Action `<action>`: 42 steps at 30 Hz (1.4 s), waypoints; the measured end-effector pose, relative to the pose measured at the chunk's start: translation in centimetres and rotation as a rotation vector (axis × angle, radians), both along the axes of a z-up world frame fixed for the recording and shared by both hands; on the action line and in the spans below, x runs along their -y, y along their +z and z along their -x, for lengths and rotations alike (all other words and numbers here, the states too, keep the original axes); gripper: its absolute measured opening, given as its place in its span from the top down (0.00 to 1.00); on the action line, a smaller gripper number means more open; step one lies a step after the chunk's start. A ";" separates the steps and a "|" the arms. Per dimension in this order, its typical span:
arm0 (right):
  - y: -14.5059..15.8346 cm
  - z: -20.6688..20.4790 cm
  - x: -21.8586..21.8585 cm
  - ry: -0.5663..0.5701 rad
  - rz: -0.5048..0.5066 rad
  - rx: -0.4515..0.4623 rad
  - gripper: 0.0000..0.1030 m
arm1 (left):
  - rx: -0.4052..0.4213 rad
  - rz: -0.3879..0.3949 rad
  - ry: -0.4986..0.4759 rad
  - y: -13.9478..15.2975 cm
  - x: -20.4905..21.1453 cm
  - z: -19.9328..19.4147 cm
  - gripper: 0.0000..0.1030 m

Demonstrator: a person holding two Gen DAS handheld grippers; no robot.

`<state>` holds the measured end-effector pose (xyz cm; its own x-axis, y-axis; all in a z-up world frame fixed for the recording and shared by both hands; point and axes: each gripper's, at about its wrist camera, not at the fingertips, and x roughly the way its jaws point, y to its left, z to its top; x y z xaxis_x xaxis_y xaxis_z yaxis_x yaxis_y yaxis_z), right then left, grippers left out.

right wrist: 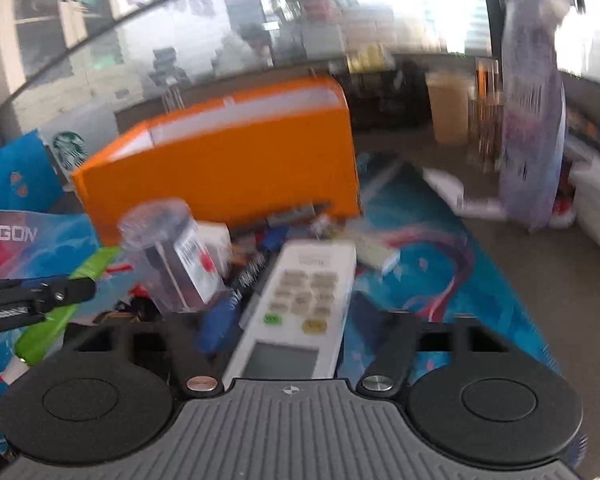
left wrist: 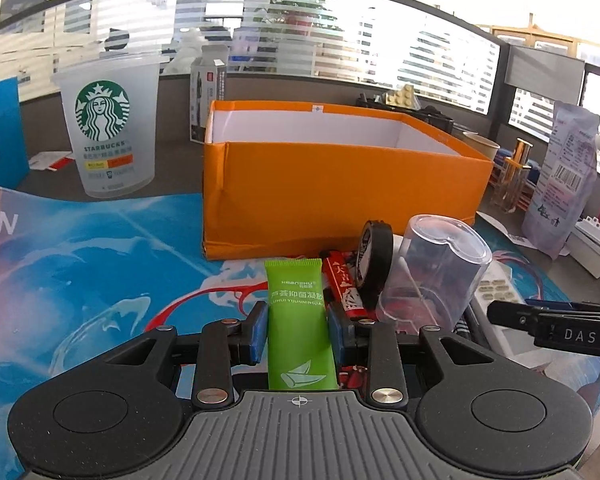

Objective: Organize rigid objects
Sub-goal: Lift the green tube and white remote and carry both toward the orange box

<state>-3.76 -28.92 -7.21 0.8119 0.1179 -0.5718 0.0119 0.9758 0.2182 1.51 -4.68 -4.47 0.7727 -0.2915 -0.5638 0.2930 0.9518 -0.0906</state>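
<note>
- Between the two blue pads of the left gripper (left wrist: 297,330) stands a green tube (left wrist: 299,328) with white letters and a leaf drawing; the pads press both its sides, so this gripper is clenched on it.
- On the blue printed mat (left wrist: 80,264), from left to right, I count one frosted Starbucks cup (left wrist: 109,128), one open orange box (left wrist: 336,176) with a white inside, one red packet (left wrist: 346,288), one black tape roll (left wrist: 374,264) standing on its edge, and one clear plastic cylinder (left wrist: 434,272).
- The packet, roll and cylinder are crowded together just in front of the box and beside the tube.
- One white remote control (right wrist: 300,300) lies on the mat, between the fingers of the right gripper (right wrist: 300,312).
- The right wrist view is blurred; only one blue pad (right wrist: 220,320) shows, left of the remote, so I cannot tell if this gripper grasps it.
- Both grippers are low over the mat and point toward the box.
</note>
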 end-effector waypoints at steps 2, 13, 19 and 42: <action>-0.2 -0.2 -0.2 -0.004 0.012 0.001 0.40 | -0.004 0.001 0.003 -0.1 0.0 -0.2 0.72; -0.7 -0.3 -0.9 0.025 0.087 0.014 0.39 | -0.009 0.009 0.021 0.1 -0.7 -0.2 0.71; -0.4 0.3 0.3 0.009 0.080 0.012 0.49 | -0.017 0.021 0.016 0.0 -0.7 -0.1 0.71; 2.6 1.2 -0.7 0.041 0.141 0.082 0.51 | 0.065 0.048 0.005 3.7 -1.2 1.1 0.71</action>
